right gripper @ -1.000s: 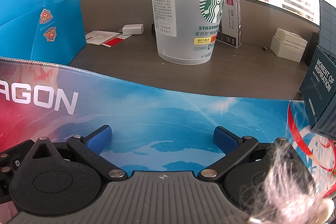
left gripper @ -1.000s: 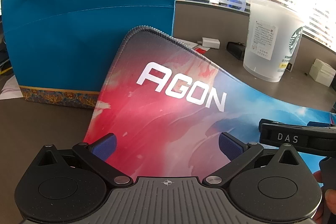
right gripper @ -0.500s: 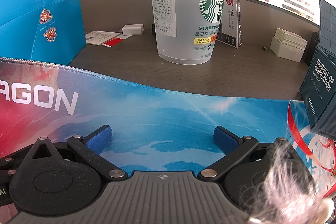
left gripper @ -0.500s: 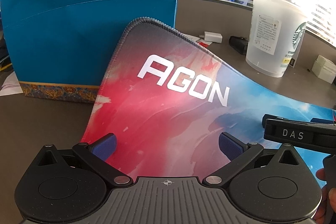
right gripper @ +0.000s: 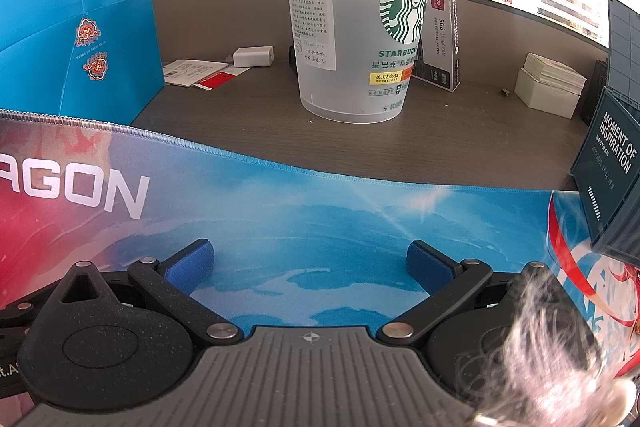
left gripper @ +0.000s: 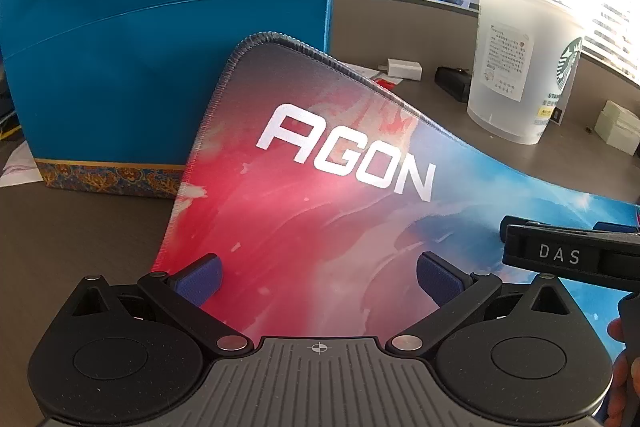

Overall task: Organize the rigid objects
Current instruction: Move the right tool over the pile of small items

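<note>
Red-blue mat (left gripper: 304, 187) corner higher than before

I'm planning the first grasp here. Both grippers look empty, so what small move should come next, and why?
Probably ease the right gripper forward toward the Starbucks cup. It stands upright straight ahead on the desk, past the AGON mouse mat, and both grippers are open and hold nothing.

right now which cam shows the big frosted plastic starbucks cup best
The right wrist view: the frosted plastic Starbucks cup stands near centre, with lid rim, logo and paper label all legible. The left wrist view catches the same cup smaller at the right, washed out by window glare, its logo only partly visible.
</note>
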`<action>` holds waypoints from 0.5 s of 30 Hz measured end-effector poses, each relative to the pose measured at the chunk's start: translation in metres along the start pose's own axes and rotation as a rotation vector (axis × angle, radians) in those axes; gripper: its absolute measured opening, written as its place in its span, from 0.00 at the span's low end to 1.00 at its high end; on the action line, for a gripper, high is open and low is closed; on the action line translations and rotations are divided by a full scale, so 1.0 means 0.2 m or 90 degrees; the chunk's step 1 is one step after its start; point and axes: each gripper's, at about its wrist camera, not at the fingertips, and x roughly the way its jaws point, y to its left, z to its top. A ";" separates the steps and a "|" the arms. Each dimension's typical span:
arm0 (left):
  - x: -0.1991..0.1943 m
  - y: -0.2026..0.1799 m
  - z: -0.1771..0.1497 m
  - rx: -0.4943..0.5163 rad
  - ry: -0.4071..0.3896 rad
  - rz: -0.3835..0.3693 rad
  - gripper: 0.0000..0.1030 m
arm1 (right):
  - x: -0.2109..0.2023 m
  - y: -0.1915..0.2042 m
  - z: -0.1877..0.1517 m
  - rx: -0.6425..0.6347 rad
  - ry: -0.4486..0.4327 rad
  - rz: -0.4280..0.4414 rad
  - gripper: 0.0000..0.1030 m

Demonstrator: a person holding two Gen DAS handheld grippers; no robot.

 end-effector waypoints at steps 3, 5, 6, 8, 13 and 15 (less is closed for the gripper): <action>0.00 0.00 0.00 -0.006 -0.002 0.001 1.00 | 0.00 0.00 0.00 0.000 0.000 0.000 1.00; 0.00 0.01 0.01 -0.009 -0.006 0.004 1.00 | 0.00 0.00 0.00 0.001 0.000 0.001 1.00; -0.01 0.01 0.01 -0.010 -0.008 0.005 1.00 | 0.00 0.00 0.00 0.001 0.000 0.000 1.00; -0.01 0.01 0.01 -0.009 -0.010 0.006 1.00 | 0.00 0.00 0.00 0.000 0.000 0.000 1.00; -0.01 0.02 0.01 -0.014 -0.020 0.009 1.00 | -0.03 -0.03 0.01 0.011 0.017 0.020 1.00; -0.01 0.03 0.01 -0.022 -0.016 0.009 1.00 | -0.11 -0.08 0.04 0.033 0.013 0.051 1.00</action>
